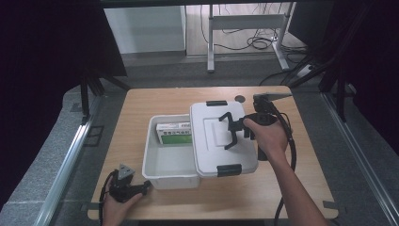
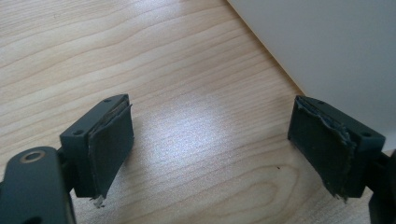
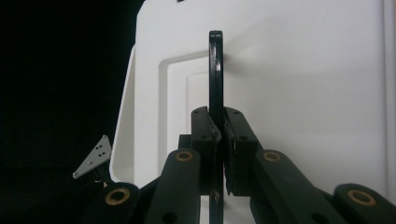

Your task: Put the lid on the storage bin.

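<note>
Lid (image 1: 214, 136): white, rectangular, with a black clasp at its near edge (image 1: 229, 169) and another at its far edge (image 1: 216, 103). Position: lying partly over the right side of the white bin (image 1: 162, 165), overhanging it to the right, near the middle of the wooden table (image 1: 155, 96).

Lid handle (image 3: 215, 70): black, upright; the right gripper view shows it edge-on as a thin black bar.

Right gripper (image 1: 231, 133): jaws closed tight on the lid handle, pads pressed to both its sides in the right gripper view; the high view shows the hand (image 1: 266, 134) behind it, coming in from the right.

Bin contents: a green and white box (image 1: 175, 133), seen in the uncovered left part in the high view.

Left gripper (image 1: 148, 186): resting on the table at the bin's near left corner, jaws spread wide, holding nothing. The left gripper view shows bare wood grain between its worn pads (image 2: 112, 140) and the bin's white wall (image 2: 327, 56) just beside the right-hand jaw.
</note>
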Motion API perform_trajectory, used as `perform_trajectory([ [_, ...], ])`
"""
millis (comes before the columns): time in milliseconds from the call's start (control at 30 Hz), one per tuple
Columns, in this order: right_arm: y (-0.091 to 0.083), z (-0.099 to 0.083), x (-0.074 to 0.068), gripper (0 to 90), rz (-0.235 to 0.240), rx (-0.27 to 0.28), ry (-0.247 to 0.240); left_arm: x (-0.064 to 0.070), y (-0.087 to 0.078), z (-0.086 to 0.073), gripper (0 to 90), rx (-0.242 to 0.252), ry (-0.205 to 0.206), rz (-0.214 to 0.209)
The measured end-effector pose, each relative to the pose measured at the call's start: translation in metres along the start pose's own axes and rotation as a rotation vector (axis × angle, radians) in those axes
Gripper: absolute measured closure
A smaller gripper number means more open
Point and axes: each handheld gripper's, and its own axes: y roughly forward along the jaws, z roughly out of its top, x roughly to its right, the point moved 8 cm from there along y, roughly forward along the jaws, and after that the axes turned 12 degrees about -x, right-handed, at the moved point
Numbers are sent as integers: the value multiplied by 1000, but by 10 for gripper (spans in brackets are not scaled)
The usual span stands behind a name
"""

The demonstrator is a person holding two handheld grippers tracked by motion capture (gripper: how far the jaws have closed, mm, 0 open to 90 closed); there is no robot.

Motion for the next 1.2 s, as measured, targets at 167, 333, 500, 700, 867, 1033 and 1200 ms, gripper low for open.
perform_trajectory([
  [167, 5, 1, -8, 842, 3, -6, -3, 0, 0, 0, 141, 0, 0, 0],
  [333, 11, 1, -15, 841, 3, -17, -8, 0, 0, 0, 140, 0, 0, 0],
  [500, 17, 1, -21, 841, 5, -30, -13, 0, 0, 0, 139, -1, 1, -1],
  [700, 26, 2, -28, 841, 5, -43, -12, 0, 0, 0, 138, -1, 1, -2],
  [867, 32, 3, -33, 841, 9, -51, -8, 0, 0, 0, 134, -2, 3, -2],
  [1033, 38, 3, -37, 840, 8, -56, -4, 0, 0, 0, 133, -2, 4, -3],
  [1200, 43, 4, -44, 840, 12, -64, -11, 1, 0, 0, 131, -2, 3, -3],
])
